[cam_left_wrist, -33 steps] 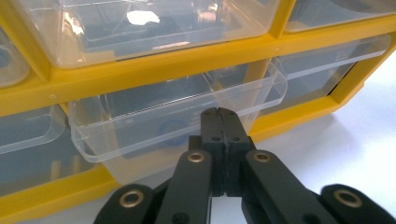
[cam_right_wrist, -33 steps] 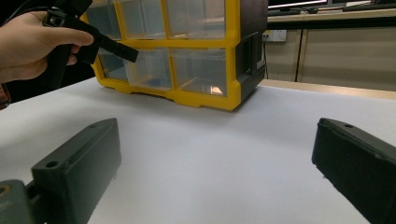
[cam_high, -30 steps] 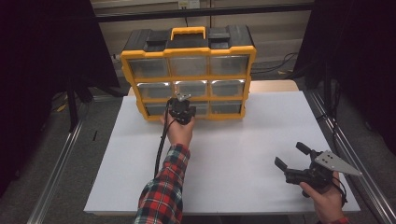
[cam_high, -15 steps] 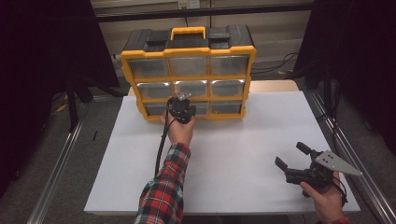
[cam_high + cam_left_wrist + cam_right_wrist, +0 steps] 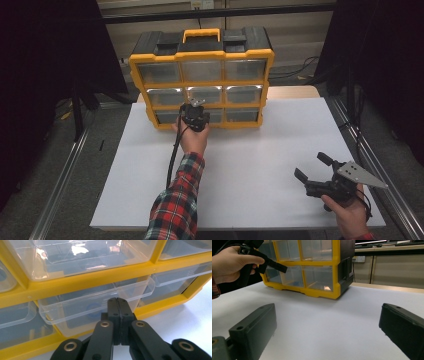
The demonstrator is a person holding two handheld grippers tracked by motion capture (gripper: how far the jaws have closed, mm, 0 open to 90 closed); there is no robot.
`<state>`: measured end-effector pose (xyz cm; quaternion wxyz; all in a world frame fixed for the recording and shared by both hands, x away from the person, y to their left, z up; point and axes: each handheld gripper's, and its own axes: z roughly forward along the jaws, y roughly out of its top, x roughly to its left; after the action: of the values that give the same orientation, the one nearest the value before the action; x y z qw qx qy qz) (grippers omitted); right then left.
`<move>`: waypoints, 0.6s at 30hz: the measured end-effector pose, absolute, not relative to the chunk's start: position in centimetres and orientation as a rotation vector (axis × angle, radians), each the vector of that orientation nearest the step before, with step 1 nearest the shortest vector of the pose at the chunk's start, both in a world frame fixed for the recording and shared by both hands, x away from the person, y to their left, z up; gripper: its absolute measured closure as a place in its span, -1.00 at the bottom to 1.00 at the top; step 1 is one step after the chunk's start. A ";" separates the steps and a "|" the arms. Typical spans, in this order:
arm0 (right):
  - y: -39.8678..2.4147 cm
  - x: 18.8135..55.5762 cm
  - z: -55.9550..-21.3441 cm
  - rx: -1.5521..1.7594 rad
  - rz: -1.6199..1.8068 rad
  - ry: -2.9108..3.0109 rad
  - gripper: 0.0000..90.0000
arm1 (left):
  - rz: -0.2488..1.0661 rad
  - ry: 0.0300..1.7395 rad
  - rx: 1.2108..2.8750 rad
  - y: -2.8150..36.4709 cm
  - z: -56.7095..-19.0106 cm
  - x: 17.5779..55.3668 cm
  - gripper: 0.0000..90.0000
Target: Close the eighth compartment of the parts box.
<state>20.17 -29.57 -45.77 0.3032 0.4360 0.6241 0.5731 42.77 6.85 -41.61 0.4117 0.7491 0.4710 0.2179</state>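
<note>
We see a white sheet [image 5: 260,165] covering the table, with dark curtains at both sides and a pale wall with cables behind. At the sheet's far edge stands a yellow organiser [image 5: 202,80] with a black top, a yellow handle and nine clear plastic drawers. Our left gripper [image 5: 117,305] has its black jaws pressed together, tips at the lip of the bottom middle drawer [image 5: 95,307], which stands slightly pulled out; whether they touch it we cannot tell. Our right gripper [image 5: 316,167] hovers near the sheet's right front corner, jaws spread wide and empty, well apart from the organiser.
</note>
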 end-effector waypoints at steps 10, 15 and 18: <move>-29.6 20.2 -45.8 1.158 1.516 1.652 -0.98 | 0.564 1.190 1.877 6.8 -41.7 42.9 1.00; -29.6 20.2 -45.8 1.155 1.517 1.654 -0.98 | 0.566 1.189 1.879 6.8 -41.7 42.9 1.00; -29.6 20.2 -45.8 1.155 1.514 1.657 -0.99 | 0.567 1.189 1.880 6.8 -41.7 43.0 1.00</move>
<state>20.18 -29.64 -45.76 0.3036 0.4359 0.6255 0.5715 42.95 6.82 -41.74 0.4104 0.7468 0.4724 0.2253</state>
